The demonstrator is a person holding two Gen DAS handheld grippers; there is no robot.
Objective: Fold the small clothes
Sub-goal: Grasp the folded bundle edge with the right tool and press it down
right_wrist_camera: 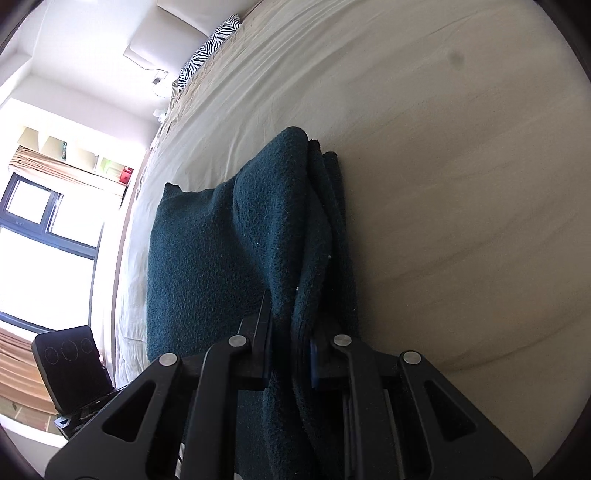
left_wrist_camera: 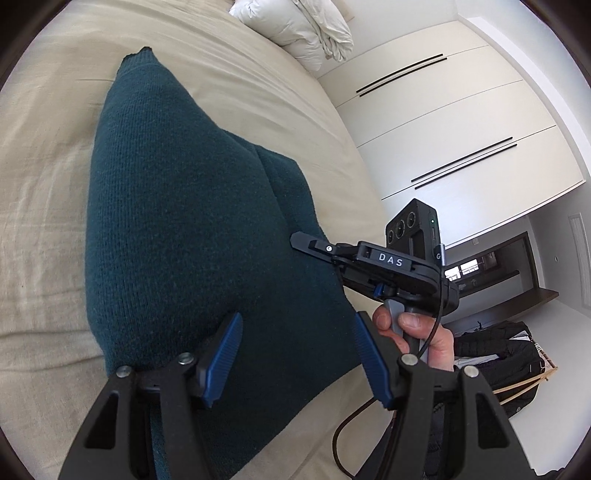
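Observation:
A dark teal knitted garment (left_wrist_camera: 184,221) lies partly folded on the beige bed sheet (left_wrist_camera: 44,240). My left gripper (left_wrist_camera: 299,354) is open just above its near edge, blue pads (left_wrist_camera: 225,354) apart, holding nothing. My right gripper (left_wrist_camera: 306,245) shows in the left wrist view at the garment's right edge. In the right wrist view it (right_wrist_camera: 288,354) is shut on a bunched, layered fold of the garment (right_wrist_camera: 236,236), which rises between the fingers.
White pillows (left_wrist_camera: 306,29) lie at the far end of the bed. White wardrobe doors (left_wrist_camera: 443,122) stand to the right. A dark bag (left_wrist_camera: 498,354) sits on the floor beside the bed. A zebra-print cushion (right_wrist_camera: 210,48) and a window (right_wrist_camera: 33,240) show in the right wrist view.

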